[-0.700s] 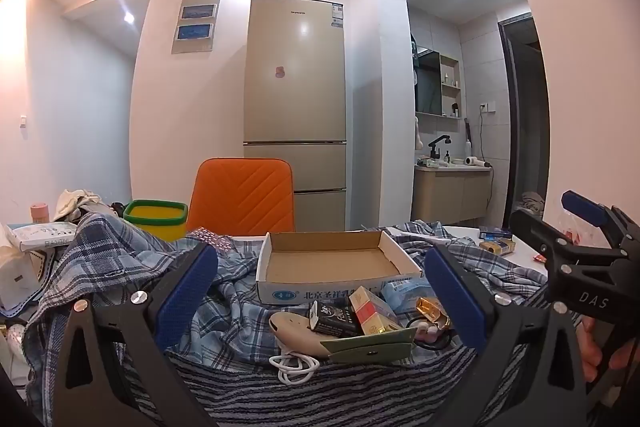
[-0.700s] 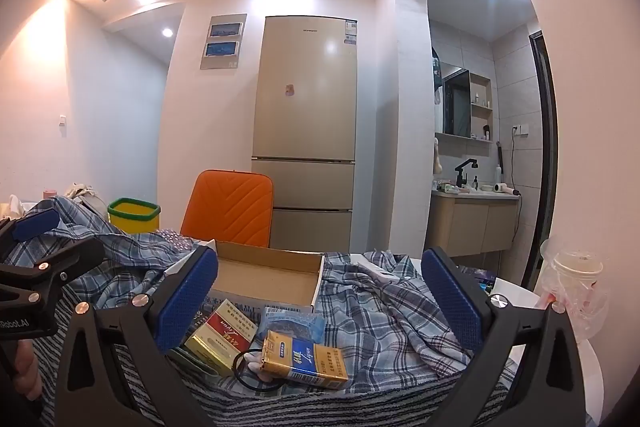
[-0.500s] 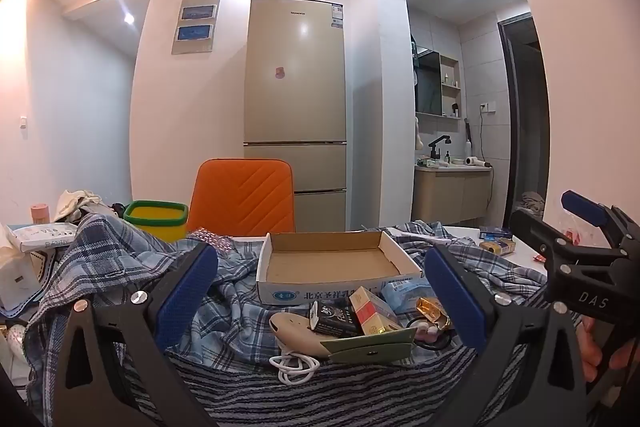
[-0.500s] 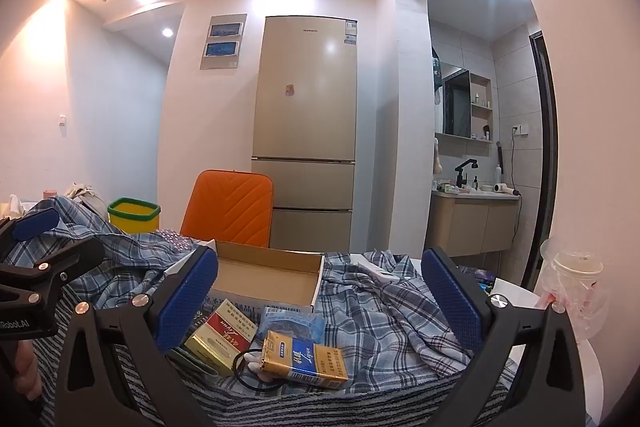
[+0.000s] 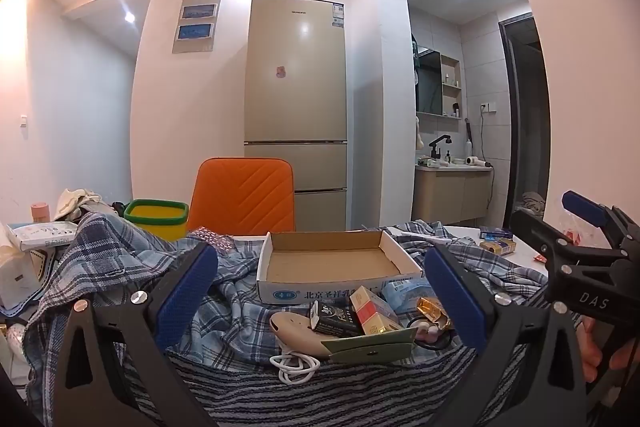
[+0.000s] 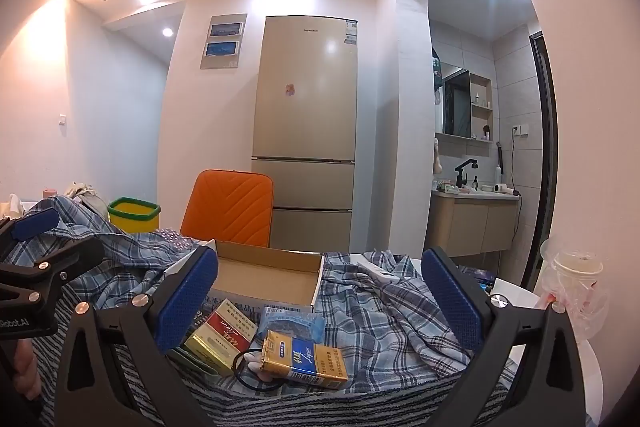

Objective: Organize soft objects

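Note:
A crumpled blue plaid shirt [image 5: 120,259] lies spread over the table, also in the right wrist view [image 6: 384,311]. A dark striped cloth [image 5: 320,395] lies at the near edge, under small items. My left gripper [image 5: 320,291] is open and empty, held above the striped cloth, facing an empty cardboard tray [image 5: 332,263]. My right gripper [image 6: 316,295] is open and empty, above a yellow cigarette pack [image 6: 308,361]. Each gripper shows at the edge of the other's view: the right [image 5: 588,251], the left [image 6: 36,267].
Small boxes [image 5: 372,315], a beige case [image 5: 296,333], a white cable [image 5: 294,367] and a green pouch [image 5: 372,347] lie before the tray. An orange chair [image 5: 244,199] and a yellow-green bin [image 5: 158,217] stand behind. A plastic-wrapped cup [image 6: 576,287] stands at the right.

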Tool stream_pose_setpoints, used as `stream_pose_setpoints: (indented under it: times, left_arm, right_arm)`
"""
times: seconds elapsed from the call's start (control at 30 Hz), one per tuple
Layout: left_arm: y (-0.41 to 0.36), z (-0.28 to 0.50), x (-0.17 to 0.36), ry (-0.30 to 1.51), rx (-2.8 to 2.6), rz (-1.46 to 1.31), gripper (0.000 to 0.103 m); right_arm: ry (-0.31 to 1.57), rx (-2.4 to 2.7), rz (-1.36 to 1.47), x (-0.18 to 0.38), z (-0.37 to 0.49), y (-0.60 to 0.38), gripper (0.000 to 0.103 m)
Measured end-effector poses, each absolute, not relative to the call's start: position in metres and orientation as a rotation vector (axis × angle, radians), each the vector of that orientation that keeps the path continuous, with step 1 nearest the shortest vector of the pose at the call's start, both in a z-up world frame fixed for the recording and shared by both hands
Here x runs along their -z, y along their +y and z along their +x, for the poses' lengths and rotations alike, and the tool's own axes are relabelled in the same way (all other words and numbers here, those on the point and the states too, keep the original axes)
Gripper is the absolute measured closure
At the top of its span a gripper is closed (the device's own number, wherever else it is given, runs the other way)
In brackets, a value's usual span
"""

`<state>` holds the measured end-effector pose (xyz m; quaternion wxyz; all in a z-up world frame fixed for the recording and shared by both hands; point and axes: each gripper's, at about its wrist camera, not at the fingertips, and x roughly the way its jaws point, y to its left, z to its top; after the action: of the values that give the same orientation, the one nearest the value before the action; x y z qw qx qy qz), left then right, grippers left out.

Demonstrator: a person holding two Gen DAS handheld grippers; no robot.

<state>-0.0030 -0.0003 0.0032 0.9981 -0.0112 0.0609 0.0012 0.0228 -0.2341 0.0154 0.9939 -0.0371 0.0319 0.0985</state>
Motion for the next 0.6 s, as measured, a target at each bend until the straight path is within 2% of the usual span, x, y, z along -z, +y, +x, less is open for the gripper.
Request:
stream_pose_setpoints:
  times: [0.6]
  left_arm:
    - [0.0005,-0.0006,-0.0016,0.121,-0.003,-0.023,0.0]
  right_arm:
    - [0.064,-0.197,-0.074,-0.0147,0.023,-0.2343,0.0]
